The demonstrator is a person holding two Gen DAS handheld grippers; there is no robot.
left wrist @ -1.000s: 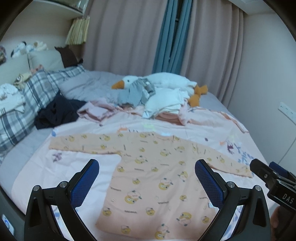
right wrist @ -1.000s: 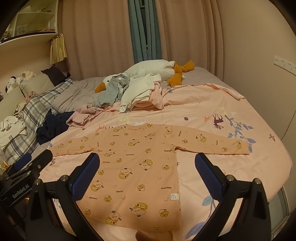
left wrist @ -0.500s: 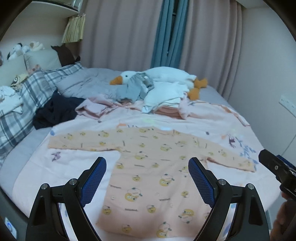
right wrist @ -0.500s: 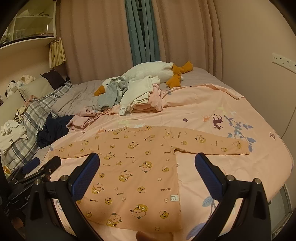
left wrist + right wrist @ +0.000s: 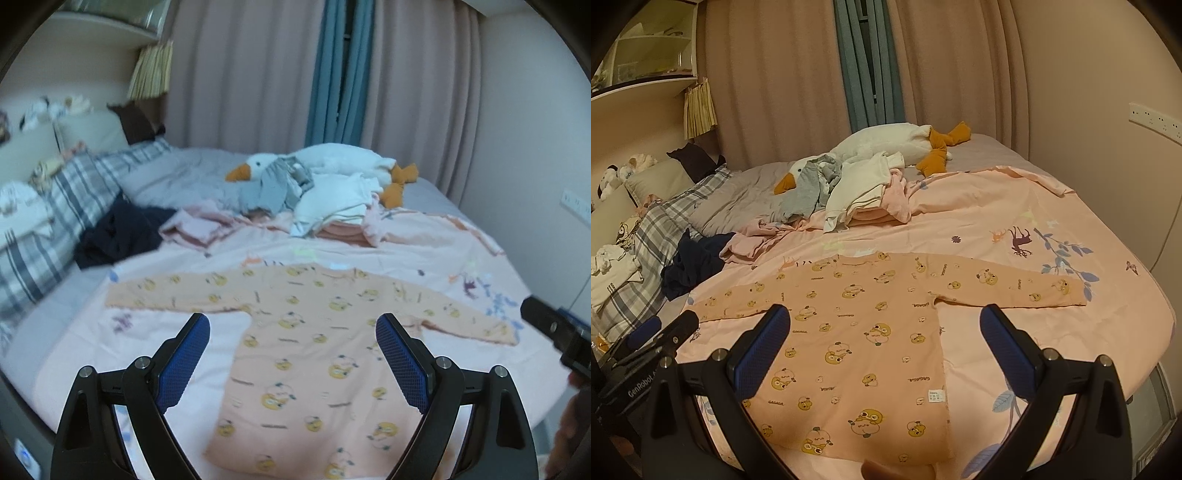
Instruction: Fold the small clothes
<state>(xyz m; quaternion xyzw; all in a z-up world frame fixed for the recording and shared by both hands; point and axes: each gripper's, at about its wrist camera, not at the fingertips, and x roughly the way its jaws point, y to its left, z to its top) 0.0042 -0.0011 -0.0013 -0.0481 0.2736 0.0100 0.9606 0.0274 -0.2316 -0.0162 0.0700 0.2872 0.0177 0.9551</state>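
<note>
Preparing first fold | shirt (image 5: 860, 332) flat on bed (image 5: 1015, 206), sleeves spread | left gripper (image 5: 291, 354), right gripper (image 5: 884, 341): jaws apart, empty, above shirt | next: likely pinch a sleeve, fold inward

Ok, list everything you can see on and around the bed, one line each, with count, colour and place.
shirt: one, peach with yellow prints, spread flat at the near end of the bed, sleeves out
sheet: one, pink with animal prints, under the shirt
goose toy: one, white with orange beak and feet, far side of the bed
clothes pile: several, grey, white and pink, in front of the goose
dark garment: one, navy, crumpled at the left
plaid pillow: one, grey and white, left edge
curtains: pink with a teal strip, back wall
left gripper: black with blue pads, jaws open, over the shirt
right gripper: the same, jaws open
</note>
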